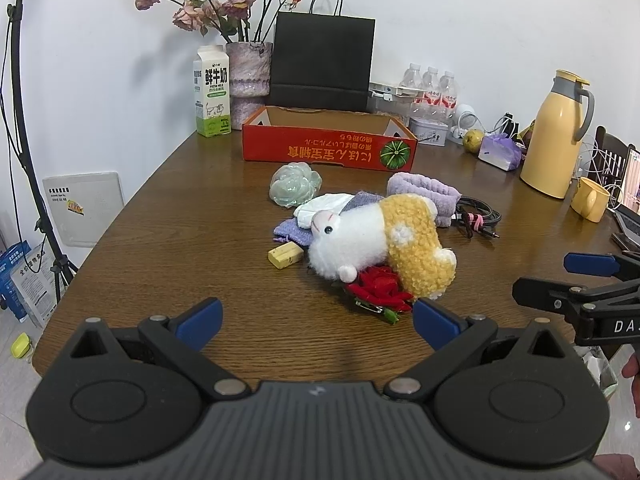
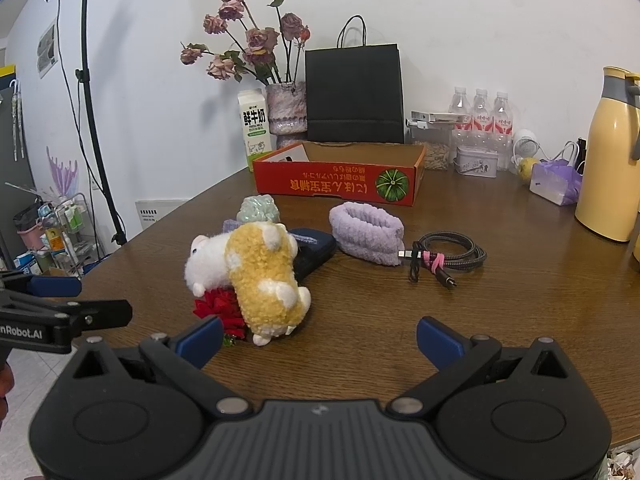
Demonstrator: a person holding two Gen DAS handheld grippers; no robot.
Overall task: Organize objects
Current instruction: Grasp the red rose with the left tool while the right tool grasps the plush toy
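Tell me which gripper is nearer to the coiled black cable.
Right. The right gripper sits open just short of the coiled black cable, slightly to its left. The left gripper is farther left, facing the plush toy.

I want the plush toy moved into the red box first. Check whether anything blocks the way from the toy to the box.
Partly. From the plush toy, the green mesh sponge and purple headband lie on the table on either side of the line toward the red box. Lifted over them, the toy meets nothing visible; the box is open-topped.
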